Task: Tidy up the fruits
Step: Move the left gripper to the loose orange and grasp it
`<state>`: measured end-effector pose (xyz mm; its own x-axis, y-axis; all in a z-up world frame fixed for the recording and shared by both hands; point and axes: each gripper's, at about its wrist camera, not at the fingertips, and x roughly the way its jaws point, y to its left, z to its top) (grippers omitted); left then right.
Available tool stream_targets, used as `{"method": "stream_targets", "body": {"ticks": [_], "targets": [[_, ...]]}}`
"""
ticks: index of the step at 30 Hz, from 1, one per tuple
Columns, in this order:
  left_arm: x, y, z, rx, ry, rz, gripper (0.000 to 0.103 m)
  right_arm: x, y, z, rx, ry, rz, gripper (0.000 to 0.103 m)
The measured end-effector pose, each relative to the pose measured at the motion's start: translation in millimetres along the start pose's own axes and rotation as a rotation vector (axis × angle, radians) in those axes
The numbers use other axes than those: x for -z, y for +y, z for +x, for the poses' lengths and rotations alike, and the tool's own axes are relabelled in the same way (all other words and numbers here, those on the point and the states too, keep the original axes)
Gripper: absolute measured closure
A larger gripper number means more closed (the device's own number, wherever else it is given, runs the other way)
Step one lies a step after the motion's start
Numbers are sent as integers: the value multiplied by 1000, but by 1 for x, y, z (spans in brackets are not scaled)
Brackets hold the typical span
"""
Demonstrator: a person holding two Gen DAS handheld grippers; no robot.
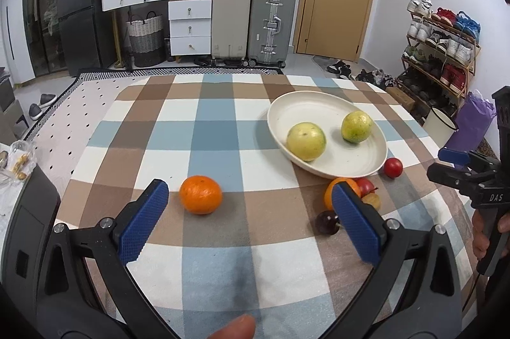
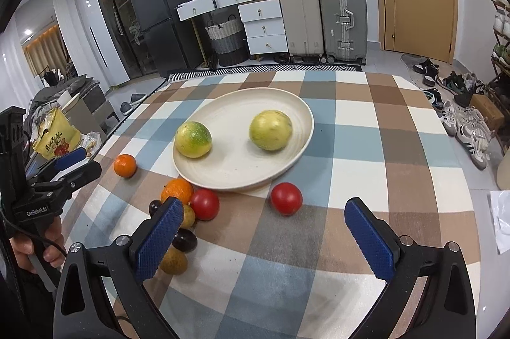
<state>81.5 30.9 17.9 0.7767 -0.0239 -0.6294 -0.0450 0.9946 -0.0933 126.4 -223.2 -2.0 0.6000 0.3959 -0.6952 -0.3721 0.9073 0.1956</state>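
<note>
Both jaws spread and empty, the left hand-held gripper (image 1: 250, 211) and right hand-held gripper (image 2: 264, 230) hover; round oranges (image 1: 200, 194) may roll off the table (image 1: 223, 259) if nudged toward the plate (image 1: 325, 112).

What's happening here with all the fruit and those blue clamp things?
A person holds a two-finger gripper in each hand and is sorting fruit on a checked tablecloth. Two yellow-green fruits already sit on the cream plate. The left gripper is open and empty, near a lone orange. The right gripper is also open and empty, facing a red tomato. A small pile of fruit waits beside the plate.
</note>
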Motion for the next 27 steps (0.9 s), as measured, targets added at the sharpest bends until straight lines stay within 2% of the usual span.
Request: {"method": "stream_targets", "body": {"ticks": [6, 18, 27], "targets": [[12, 16, 3, -25, 36, -32, 1, 9, -4, 2, 3, 23, -1, 0], [14, 42, 27, -59, 72, -109, 1, 13, -9, 17, 29, 68, 18, 1], [11, 46, 50, -81, 103, -103, 1, 12, -12, 34, 44, 91, 4, 1]]}}
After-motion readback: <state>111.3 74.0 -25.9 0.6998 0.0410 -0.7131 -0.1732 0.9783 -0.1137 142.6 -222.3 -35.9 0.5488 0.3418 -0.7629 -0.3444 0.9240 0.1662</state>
